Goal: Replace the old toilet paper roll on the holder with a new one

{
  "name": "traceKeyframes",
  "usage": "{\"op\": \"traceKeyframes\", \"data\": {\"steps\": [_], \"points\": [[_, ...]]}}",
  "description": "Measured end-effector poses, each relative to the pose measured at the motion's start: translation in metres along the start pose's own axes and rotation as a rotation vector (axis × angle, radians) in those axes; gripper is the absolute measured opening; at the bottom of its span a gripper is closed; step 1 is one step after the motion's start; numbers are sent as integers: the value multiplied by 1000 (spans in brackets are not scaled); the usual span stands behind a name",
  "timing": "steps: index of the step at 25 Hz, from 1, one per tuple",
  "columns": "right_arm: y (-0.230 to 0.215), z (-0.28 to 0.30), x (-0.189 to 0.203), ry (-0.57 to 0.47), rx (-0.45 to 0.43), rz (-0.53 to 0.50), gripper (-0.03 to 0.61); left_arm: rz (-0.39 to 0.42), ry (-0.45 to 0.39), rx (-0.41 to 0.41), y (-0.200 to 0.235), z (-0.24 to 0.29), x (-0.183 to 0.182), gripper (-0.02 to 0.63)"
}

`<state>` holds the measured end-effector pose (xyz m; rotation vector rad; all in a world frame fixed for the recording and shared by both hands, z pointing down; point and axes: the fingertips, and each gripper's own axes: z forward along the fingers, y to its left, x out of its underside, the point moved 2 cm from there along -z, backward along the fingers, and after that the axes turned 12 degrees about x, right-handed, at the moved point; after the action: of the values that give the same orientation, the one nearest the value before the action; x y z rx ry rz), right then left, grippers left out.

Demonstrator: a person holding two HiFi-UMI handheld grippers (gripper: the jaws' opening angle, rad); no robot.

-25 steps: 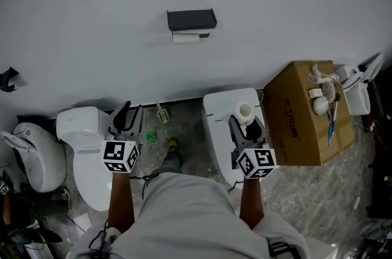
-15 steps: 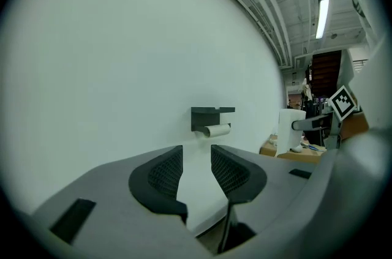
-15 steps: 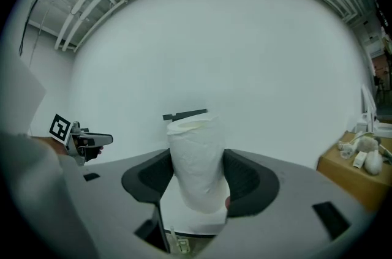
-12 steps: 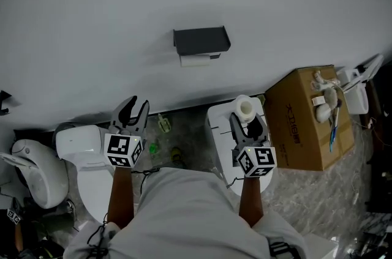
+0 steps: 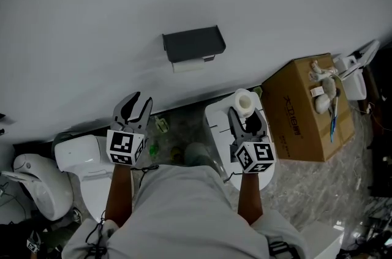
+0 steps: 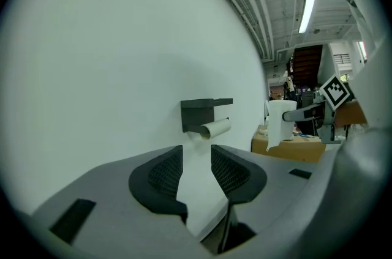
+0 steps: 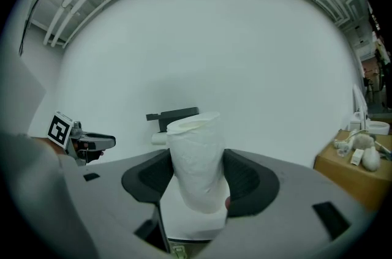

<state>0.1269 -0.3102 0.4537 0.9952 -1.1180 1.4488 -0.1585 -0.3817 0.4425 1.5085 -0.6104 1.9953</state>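
Note:
A black paper holder (image 5: 193, 44) is fixed to the white wall, with a nearly bare old roll (image 5: 188, 65) hanging under it. The same holder (image 6: 205, 112) and old roll (image 6: 215, 127) show ahead in the left gripper view. My left gripper (image 5: 135, 109) is open and empty, below and left of the holder. My right gripper (image 5: 246, 119) is shut on a full white new roll (image 5: 244, 103), held upright, below and right of the holder. In the right gripper view the new roll (image 7: 197, 160) fills the gap between the pads, and the holder (image 7: 176, 116) is behind it.
Under my arms stand a white toilet (image 5: 79, 155) at the left and a white toilet tank (image 5: 219, 123) at the middle. A cardboard box (image 5: 307, 111) with small items on top sits at the right. Clutter lies on the floor by the wall.
Both grippers have moved forward toward the wall, and the holder now lies closer. The right gripper still carries the new roll. The left jaws stay open.

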Motion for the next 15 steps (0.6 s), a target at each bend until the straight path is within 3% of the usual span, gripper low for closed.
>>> {"op": "traceKeyframes", "data": {"steps": [7, 15], "points": [[-14, 12, 5, 30, 32, 11, 264, 163, 51, 39, -7, 33, -10, 156], [-28, 37, -12, 17, 6, 3, 264, 302, 85, 98, -35, 78, -31, 175]]}}
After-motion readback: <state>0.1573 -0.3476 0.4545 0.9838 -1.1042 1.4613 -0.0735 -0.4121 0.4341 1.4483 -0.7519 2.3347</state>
